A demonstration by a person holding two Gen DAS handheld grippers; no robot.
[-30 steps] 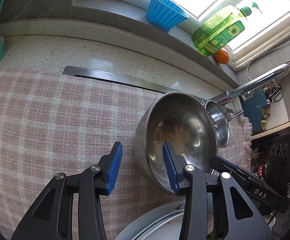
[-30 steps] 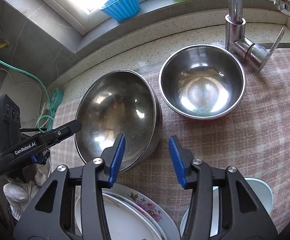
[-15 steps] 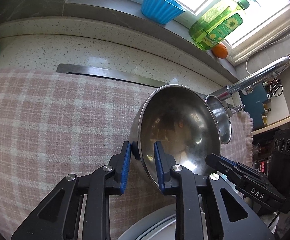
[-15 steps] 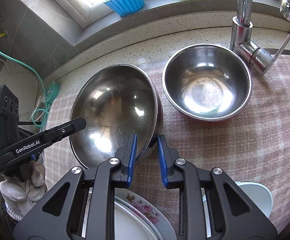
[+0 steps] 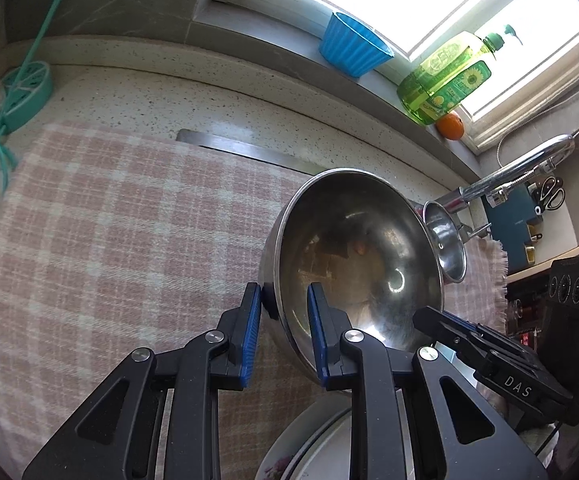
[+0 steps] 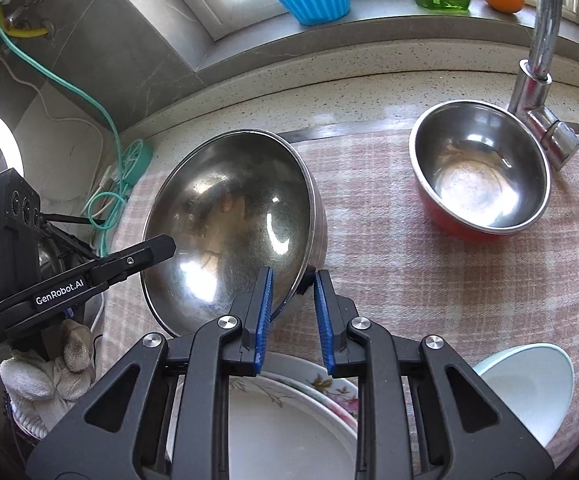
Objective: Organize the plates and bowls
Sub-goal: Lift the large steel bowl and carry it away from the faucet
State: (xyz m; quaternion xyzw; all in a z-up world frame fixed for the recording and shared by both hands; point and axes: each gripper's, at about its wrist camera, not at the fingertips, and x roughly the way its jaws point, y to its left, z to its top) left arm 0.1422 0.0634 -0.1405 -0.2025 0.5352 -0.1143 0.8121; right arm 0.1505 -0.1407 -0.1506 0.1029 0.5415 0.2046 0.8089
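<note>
Left wrist view: left hand-held gripper (image 5: 281, 308) is clamped on the big steel bowl (image 5: 353, 256) rim; right hand-held gripper (image 6: 291, 300) pinches its opposite rim.

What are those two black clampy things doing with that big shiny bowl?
A person is using two hand-held grippers. The left gripper and the right gripper are each clamped on the rim of the big steel bowl, on opposite sides, and the bowl is tilted up on the pink checked cloth. A smaller steel bowl sits by the tap. Flowered plates and a pale bowl wait close by.
</note>
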